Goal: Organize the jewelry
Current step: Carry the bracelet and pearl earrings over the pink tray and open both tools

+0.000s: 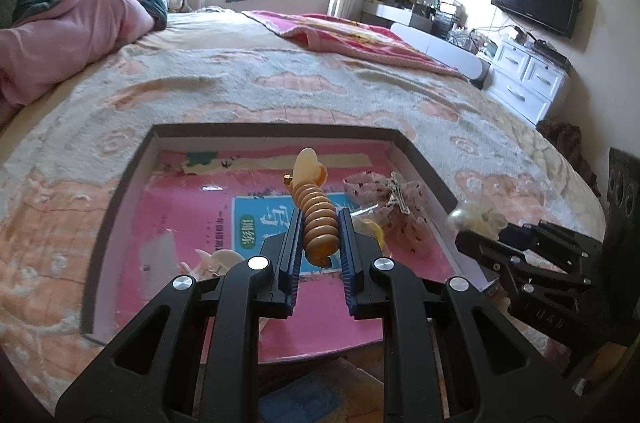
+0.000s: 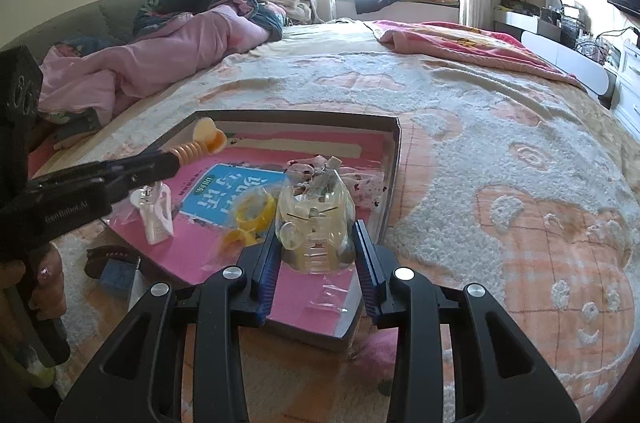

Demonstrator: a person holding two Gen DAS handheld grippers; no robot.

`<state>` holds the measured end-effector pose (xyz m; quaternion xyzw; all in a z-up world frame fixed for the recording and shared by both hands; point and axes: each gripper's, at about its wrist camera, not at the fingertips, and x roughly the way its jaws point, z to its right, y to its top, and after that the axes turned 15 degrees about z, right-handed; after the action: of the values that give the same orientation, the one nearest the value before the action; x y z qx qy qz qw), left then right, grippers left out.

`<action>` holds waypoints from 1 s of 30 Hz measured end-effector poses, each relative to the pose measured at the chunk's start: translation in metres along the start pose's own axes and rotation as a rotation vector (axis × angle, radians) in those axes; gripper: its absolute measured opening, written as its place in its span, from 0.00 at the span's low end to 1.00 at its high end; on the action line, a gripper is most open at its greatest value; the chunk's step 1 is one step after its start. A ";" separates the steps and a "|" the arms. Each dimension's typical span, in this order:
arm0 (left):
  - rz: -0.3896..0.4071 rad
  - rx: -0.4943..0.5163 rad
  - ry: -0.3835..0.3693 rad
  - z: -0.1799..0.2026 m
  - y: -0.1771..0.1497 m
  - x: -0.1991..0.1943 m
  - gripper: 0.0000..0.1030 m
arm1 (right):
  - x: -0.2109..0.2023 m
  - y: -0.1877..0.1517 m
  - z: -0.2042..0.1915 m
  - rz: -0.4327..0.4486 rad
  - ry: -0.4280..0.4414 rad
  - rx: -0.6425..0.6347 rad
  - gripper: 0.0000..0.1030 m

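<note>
You had both claws loaded over the shallow box lid [image 1: 420,159] on the bed. Your left gripper [image 1: 320,243] was clamped on an orange ribbed hair clip [image 1: 318,219], held above the tray's middle. Your right gripper [image 2: 316,243] pinched a clear plastic bag of small pieces [image 2: 316,219] (contents hard to make out). A spotted bow clip [image 1: 384,191], yellow rings [image 2: 252,211] and a white clip [image 2: 156,211] already lay inside; both held items looked still to be placed.
</note>
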<state>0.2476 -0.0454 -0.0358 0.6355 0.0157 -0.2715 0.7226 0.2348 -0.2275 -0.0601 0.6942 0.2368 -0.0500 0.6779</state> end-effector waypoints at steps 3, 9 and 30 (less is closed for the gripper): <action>-0.024 -0.004 -0.008 -0.002 -0.006 0.007 0.11 | 0.005 0.001 -0.001 -0.008 0.005 -0.010 0.32; -0.063 -0.012 -0.021 -0.002 -0.012 0.015 0.11 | 0.014 -0.002 -0.005 -0.029 0.010 -0.026 0.32; -0.076 -0.049 -0.008 -0.012 -0.015 0.004 0.20 | 0.005 -0.010 0.002 -0.023 0.032 0.016 0.43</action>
<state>0.2490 -0.0369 -0.0528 0.6157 0.0435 -0.3009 0.7270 0.2360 -0.2280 -0.0712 0.6976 0.2550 -0.0486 0.6678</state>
